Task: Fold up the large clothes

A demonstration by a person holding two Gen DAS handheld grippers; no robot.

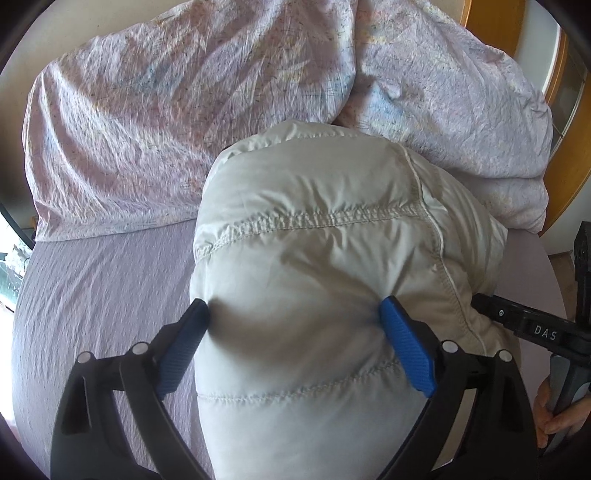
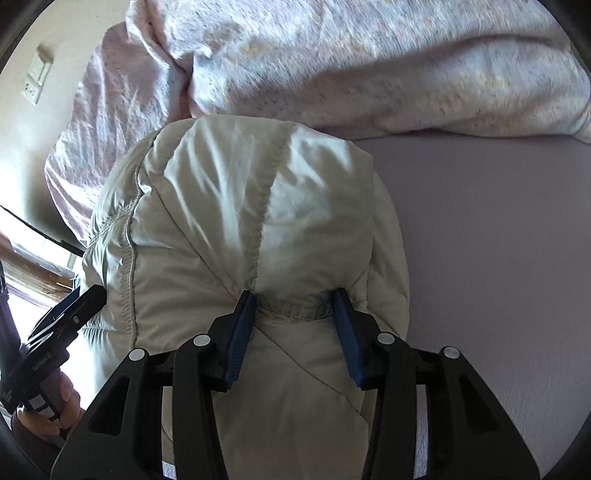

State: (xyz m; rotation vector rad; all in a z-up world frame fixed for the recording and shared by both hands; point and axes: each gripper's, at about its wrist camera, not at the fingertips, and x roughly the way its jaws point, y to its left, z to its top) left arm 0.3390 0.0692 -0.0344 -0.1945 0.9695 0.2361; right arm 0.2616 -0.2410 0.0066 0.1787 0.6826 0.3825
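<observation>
A pale grey quilted down jacket (image 1: 314, 258) lies bunched on the lilac bed sheet (image 1: 96, 295). My left gripper (image 1: 295, 317) has its blue fingers wide apart, pressed against a puffy fold of the jacket that bulges between them. My right gripper (image 2: 295, 299) straddles another fold of the jacket (image 2: 240, 206) near a seam, its blue fingers closer together and pinching the cloth. The right gripper also shows at the right edge of the left wrist view (image 1: 524, 325).
A crumpled pink patterned duvet (image 1: 184, 103) is heaped at the far side of the bed, also in the right wrist view (image 2: 369, 66). A wooden frame (image 1: 491, 26) stands at the far right. A wall with a switch plate (image 2: 37, 81) is at the left.
</observation>
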